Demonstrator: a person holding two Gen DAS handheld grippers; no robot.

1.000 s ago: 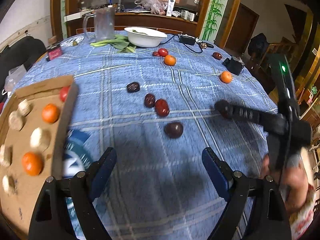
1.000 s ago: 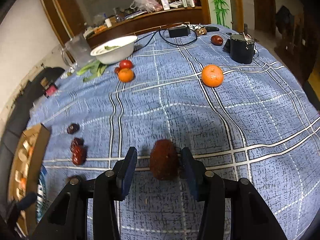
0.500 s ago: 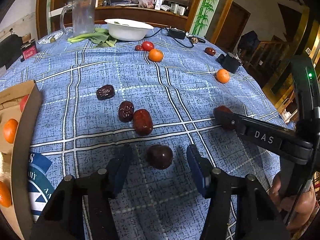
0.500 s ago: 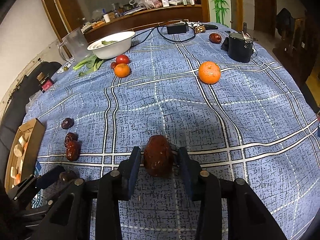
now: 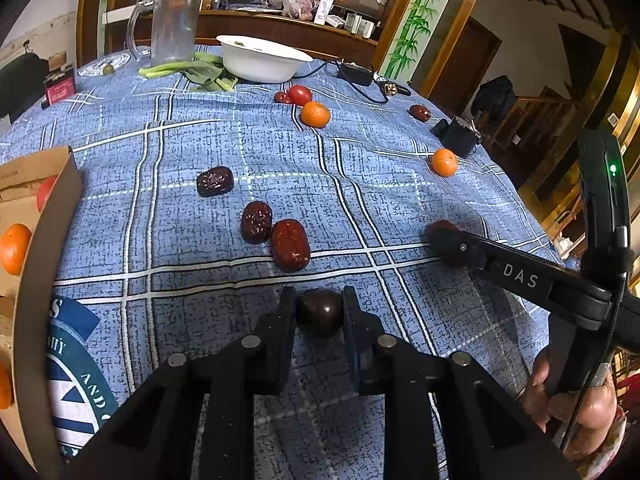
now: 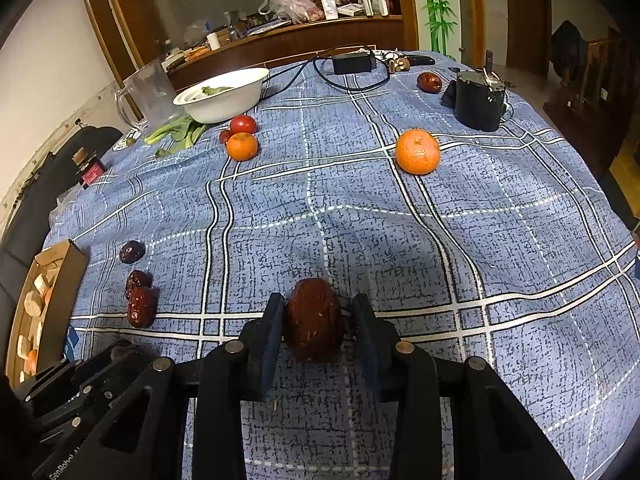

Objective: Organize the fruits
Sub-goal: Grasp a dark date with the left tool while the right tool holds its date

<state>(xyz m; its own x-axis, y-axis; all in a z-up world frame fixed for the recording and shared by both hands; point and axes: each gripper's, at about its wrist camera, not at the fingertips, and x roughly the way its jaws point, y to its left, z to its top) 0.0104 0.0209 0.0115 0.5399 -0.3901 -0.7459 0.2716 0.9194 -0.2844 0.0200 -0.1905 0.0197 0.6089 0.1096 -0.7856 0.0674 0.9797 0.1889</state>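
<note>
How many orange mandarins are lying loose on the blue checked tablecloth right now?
2: one small round orange mandarin beside the red tomato, another near the black box. More sit in the cardboard box.

A blue plaid cloth covers the bench. At its far left stands a clear glass pitcher, with leafy green stalks lying just in front of it and a white bowl to the right, some greens inside. A small dark red box sits at the far left edge. Farther right, a black power adapter rests with its cable looping over the cloth, and a black device stands near the far right edge. Behind the bench, a wooden counter carries a plastic bag, a white tube and other clutter. A painted bamboo panel rises to the right.
</note>
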